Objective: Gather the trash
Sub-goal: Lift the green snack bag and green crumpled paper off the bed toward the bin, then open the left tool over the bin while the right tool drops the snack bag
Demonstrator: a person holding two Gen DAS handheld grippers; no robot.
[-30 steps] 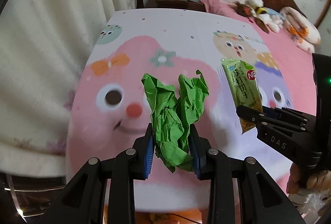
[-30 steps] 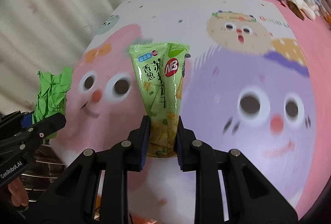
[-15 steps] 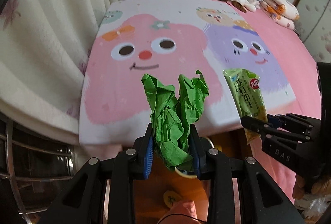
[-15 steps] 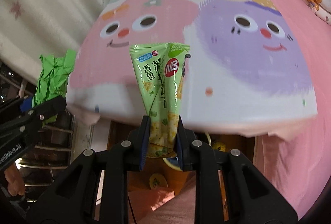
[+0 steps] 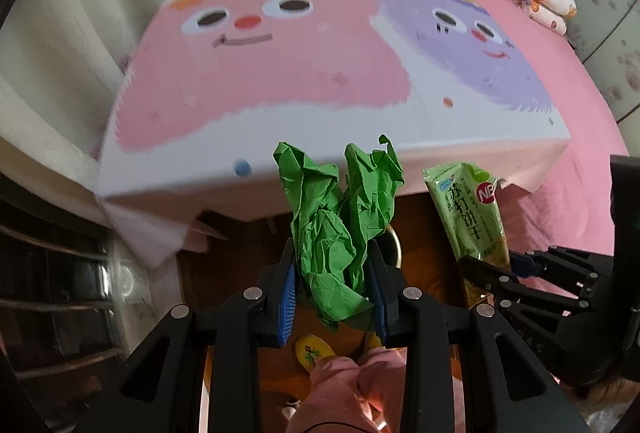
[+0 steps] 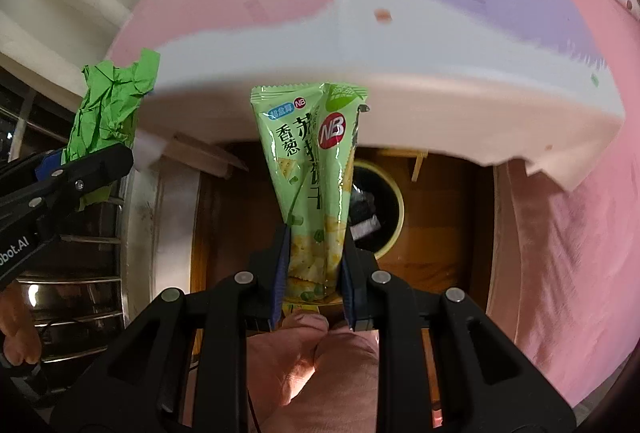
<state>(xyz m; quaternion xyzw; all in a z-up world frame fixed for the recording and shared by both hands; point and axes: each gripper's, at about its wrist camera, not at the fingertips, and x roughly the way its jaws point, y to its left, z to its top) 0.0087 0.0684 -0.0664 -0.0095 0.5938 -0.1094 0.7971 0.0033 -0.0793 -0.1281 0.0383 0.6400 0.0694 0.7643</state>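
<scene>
Nearest, the left gripper (image 5: 332, 289) pinches crumpled green paper (image 5: 340, 221) and the right gripper (image 6: 314, 265) pinches a snack packet (image 6: 308, 169), each clamped low to hang above the floor bin (image 6: 390, 209); beyond lies the bed (image 5: 280, 81).

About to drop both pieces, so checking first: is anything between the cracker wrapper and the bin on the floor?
Nothing visible. The cracker wrapper hangs in the right gripper in front of the open bin; the bed edge lies beyond.
</scene>
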